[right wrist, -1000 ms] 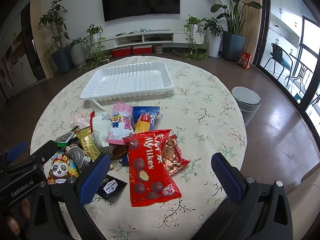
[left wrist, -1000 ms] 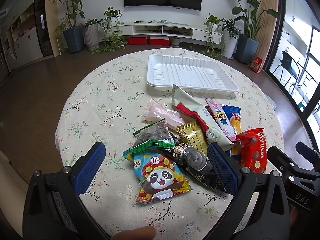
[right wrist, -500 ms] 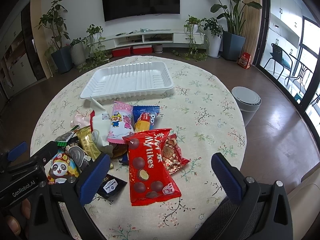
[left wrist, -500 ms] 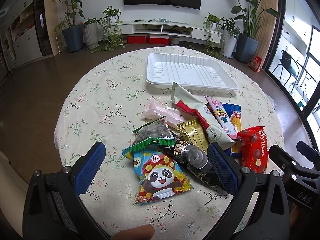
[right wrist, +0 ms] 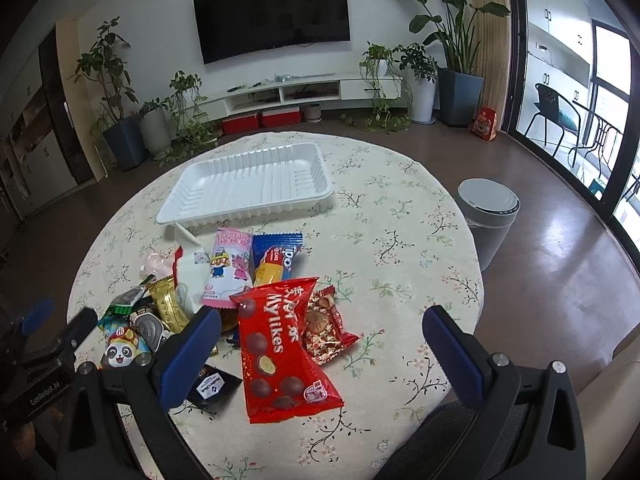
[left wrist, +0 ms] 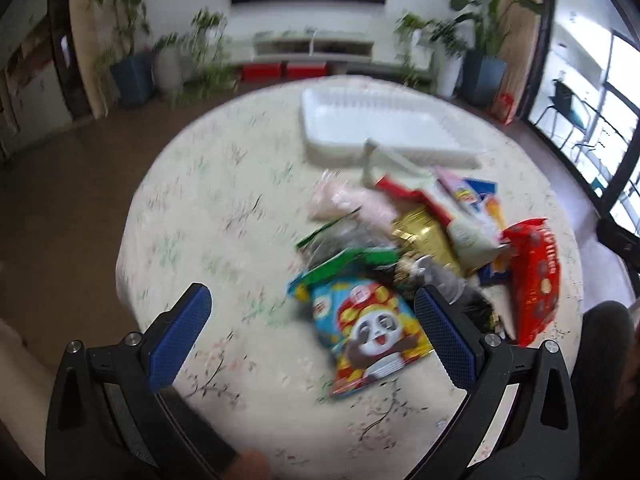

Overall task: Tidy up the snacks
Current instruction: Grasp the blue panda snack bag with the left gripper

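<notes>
The right gripper (right wrist: 322, 354) hangs spread wide with nothing between its blue pads, low over the near edge of the round table (right wrist: 400, 248). The red Mylikes bag (right wrist: 280, 350) lies just ahead between the fingers. It looks light, crinkly and slick, with loose balls inside, so a pinch on the flat crimped seam at its 12 o'clock end should hold better than the belly. The left gripper (left wrist: 312, 340) is equally agape and empty, the panda packet (left wrist: 370, 330) at its 1 o'clock, though that view is blurred. The white tray (right wrist: 248, 184) sits empty at 12 o'clock, beyond the pile
</notes>
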The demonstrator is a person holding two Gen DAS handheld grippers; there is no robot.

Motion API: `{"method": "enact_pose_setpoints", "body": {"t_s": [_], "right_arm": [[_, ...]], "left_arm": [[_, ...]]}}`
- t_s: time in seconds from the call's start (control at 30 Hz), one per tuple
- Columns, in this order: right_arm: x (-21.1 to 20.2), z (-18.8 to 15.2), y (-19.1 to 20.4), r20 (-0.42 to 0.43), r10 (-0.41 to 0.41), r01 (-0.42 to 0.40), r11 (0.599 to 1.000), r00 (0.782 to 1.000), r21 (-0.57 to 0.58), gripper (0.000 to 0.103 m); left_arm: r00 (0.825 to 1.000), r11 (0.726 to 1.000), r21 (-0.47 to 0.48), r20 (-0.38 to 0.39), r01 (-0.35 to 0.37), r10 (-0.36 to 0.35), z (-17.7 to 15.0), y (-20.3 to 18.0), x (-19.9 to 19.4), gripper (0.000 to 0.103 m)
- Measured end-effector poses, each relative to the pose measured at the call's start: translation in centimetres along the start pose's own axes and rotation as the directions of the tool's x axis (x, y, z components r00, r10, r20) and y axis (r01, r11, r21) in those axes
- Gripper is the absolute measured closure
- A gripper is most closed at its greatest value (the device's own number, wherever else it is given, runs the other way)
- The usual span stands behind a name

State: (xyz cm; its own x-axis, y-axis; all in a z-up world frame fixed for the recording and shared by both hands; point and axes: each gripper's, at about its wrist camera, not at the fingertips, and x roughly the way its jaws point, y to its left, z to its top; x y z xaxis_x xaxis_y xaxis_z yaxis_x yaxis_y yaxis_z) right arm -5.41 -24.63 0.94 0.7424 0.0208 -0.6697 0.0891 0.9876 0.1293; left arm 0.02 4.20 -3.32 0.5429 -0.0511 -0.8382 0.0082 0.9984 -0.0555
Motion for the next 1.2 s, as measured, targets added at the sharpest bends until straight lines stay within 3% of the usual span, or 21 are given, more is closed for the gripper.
{"method": "enact_pose_setpoints", "body": {"t_s": [0.1, 0.17, 0.3, 0.4, 0.57, 0.7, 0.8, 0.93, 1.03, 1.2], "right_arm": [[-0.1, 0.5, -1.0, -0.005, 0.043, -0.043, 0.999, 0.999, 0.010, 0.000], [-0.1, 0.6, -1.8, -0.007, 0.063, -0.063, 0.998, 0.998, 0.013, 0.000], [0.5, 0.6, -2.6, -0.027, 0.075, -0.075, 0.997, 0.997, 0.013, 0.002], [1.7, 0.3, -2.6, -0.073, 0.065, -0.065, 0.998, 0.995, 0.004, 0.009], [3.6, -0.2, -2.7, -0.142, 0.072, -0.069, 0.997, 0.987, 0.026, 0.010], [4.0, -0.3, -2.6, -0.146, 0.081, -0.078, 0.997, 0.986, 0.026, 0.010], [4.5, -0.4, -2.4, -0.157, 0.089, -0.085, 0.996, 0.984, 0.027, 0.010], [4.8, -0.7, -2.3, -0.169, 0.098, -0.096, 0.995, 0.981, 0.020, 0.010], [4.6, -0.7, -2.2, -0.170, 0.103, -0.102, 0.995, 0.980, 0.015, 0.010], [4.3, -0.7, -1.8, -0.165, 0.097, -0.099, 0.995, 0.981, -0.004, 0.010]], "left_arm": [[0.997, 0.998, -0.046, -0.064, 0.035, -0.038, -0.1, 1.2, 0.8, 0.000], [0.987, 0.991, -0.081, -0.110, 0.111, -0.119, 0.1, 1.8, 1.6, 0.000], [0.981, 0.981, -0.054, -0.031, 0.188, -0.190, 0.2, 0.7, 1.9, 0.001], [0.980, 0.981, -0.035, -0.055, 0.192, -0.194, 0.4, -1.0, 2.5, 0.001], [0.992, 0.996, -0.013, -0.092, 0.088, -0.089, 0.9, -2.3, 5.1, 0.026], [0.990, 0.997, -0.001, -0.120, 0.073, -0.073, 1.3, -2.4, 6.5, 0.028], [0.988, 0.997, 0.015, -0.129, 0.082, -0.079, 1.4, -2.6, 6.9, 0.033], [0.982, 0.988, -0.007, -0.110, 0.153, -0.153, 1.3, -2.1, 6.4, 0.054], [0.975, 0.982, -0.021, -0.117, 0.189, -0.190, 1.3, -1.5, 6.2, 0.057], [0.968, 0.973, 0.038, -0.120, 0.228, -0.222, 0.6, -2.0, 5.0, 0.063]]}}
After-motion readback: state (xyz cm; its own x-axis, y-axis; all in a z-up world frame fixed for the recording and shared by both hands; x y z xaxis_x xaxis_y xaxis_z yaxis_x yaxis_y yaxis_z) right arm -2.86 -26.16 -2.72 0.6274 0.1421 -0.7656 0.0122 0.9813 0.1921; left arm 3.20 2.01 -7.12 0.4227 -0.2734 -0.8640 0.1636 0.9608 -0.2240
